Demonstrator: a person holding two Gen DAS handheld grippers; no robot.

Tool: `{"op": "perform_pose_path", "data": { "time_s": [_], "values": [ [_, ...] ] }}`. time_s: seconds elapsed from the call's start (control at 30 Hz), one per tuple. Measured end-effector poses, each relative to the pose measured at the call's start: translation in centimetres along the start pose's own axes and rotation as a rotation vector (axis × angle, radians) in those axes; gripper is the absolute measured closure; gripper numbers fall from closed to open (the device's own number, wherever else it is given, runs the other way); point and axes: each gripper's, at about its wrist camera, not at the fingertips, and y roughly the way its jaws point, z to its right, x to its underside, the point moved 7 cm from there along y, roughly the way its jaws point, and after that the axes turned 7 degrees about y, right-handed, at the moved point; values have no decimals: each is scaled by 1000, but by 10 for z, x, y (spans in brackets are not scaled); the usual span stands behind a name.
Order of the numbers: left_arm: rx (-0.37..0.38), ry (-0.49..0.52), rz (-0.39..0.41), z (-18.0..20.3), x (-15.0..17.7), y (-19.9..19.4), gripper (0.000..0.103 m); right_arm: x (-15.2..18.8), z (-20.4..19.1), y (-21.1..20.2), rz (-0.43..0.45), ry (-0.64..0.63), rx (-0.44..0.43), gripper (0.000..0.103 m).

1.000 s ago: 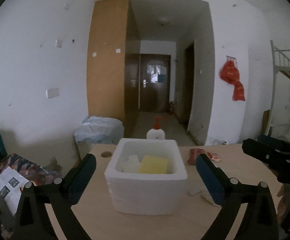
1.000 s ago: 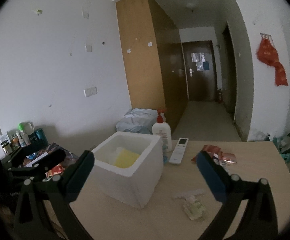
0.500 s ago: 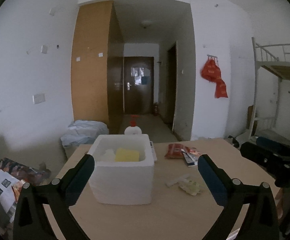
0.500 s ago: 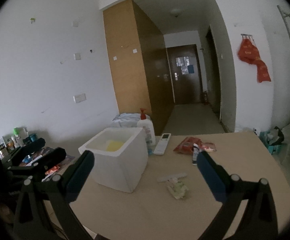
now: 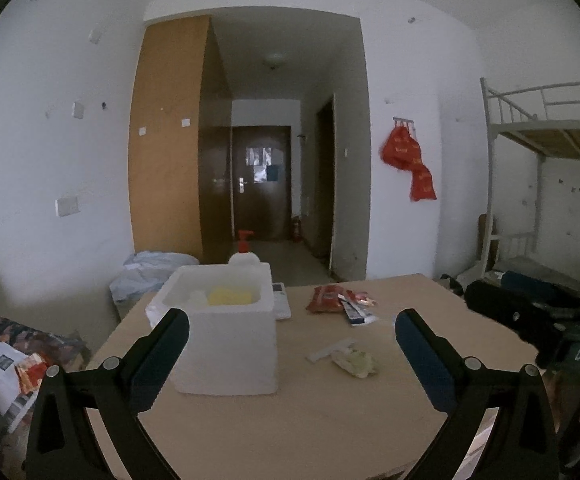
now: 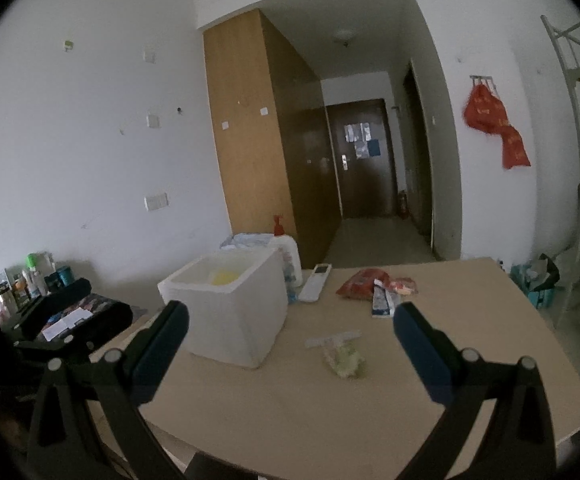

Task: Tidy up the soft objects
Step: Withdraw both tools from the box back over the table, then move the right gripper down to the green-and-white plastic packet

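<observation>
A white foam box [image 5: 225, 344] [image 6: 229, 312] stands on the wooden table, with a yellow sponge [image 5: 231, 295] [image 6: 225, 278] and a pale white piece inside. A crumpled pale-yellow soft lump [image 5: 356, 360] [image 6: 344, 358] lies on the table to the right of the box, beside a white strip [image 5: 328, 350]. My left gripper [image 5: 292, 344] is open and empty, held back above the near edge of the table. My right gripper [image 6: 290, 340] is open and empty too. The right gripper's dark body shows at the right edge of the left wrist view.
A pump bottle [image 5: 243, 254] and a white remote [image 6: 314, 282] stand behind the box. Red snack packets [image 5: 328, 298] [image 6: 360, 282] and a small tube lie further back. The table [image 5: 330, 420] ends near me. A cluttered side table [image 6: 49, 300] is at left, a bunk frame [image 5: 530, 120] at right.
Both grippers have pulled back and up from the foam box, so more of the table and the room shows. Their jaws stayed open.
</observation>
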Motion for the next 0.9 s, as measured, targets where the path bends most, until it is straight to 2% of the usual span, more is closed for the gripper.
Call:
{"op": "perform_pose_path", "data": {
  "time_s": [0.27,0.43,0.63,0.9],
  "values": [
    [16,-5,7,14,20,-5,0,22,6,-5,-3,23,11,0],
    [42,-18,14,23,33,-1,0,33,17,-6,-10,63,-19,0],
    [53,-38,-11,27,56,14,0,50,34,-2,-33,79,48,0],
    [36,-53,-13,25,79,28,0,74,42,8,-86,56,84,0]
  ]
}}
